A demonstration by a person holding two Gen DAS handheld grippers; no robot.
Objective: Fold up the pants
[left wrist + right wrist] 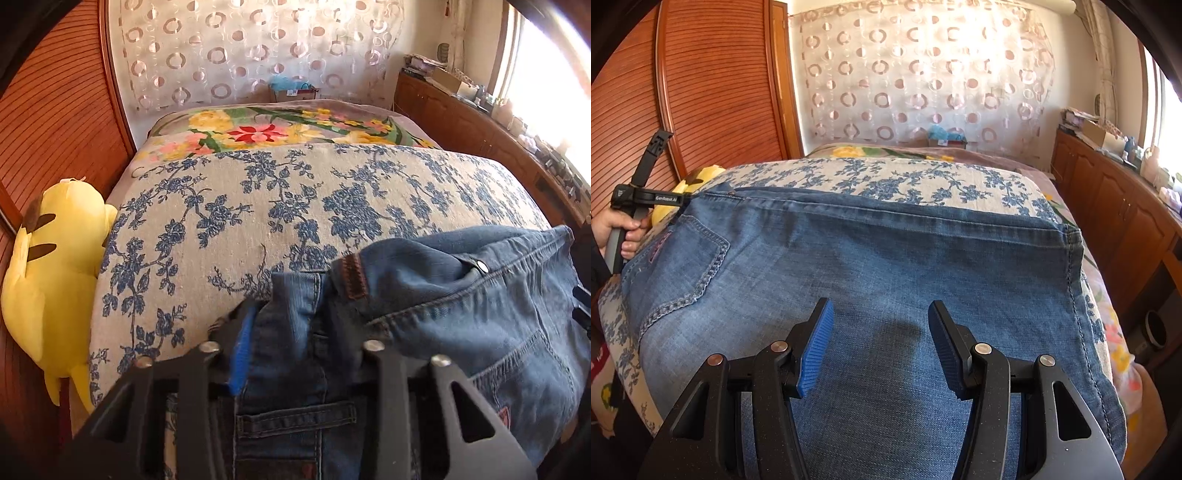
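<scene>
Blue jeans lie spread across the bed, waistband to the left with a back pocket facing up. In the left wrist view the waistband end of the jeans is bunched up, with a belt loop and rivet showing. My left gripper is shut on that bunched denim; its left blue pad presses the cloth and the right pad is hidden under it. The right wrist view shows the left gripper at the jeans' far left corner, held by a hand. My right gripper stands open just above the leg fabric, nothing between its pads.
The bed cover is beige with blue flowers; a bright floral blanket lies beyond it. A yellow plush toy is wedged between the bed and a louvred wooden wardrobe. A cluttered wooden cabinet runs along the right under the window.
</scene>
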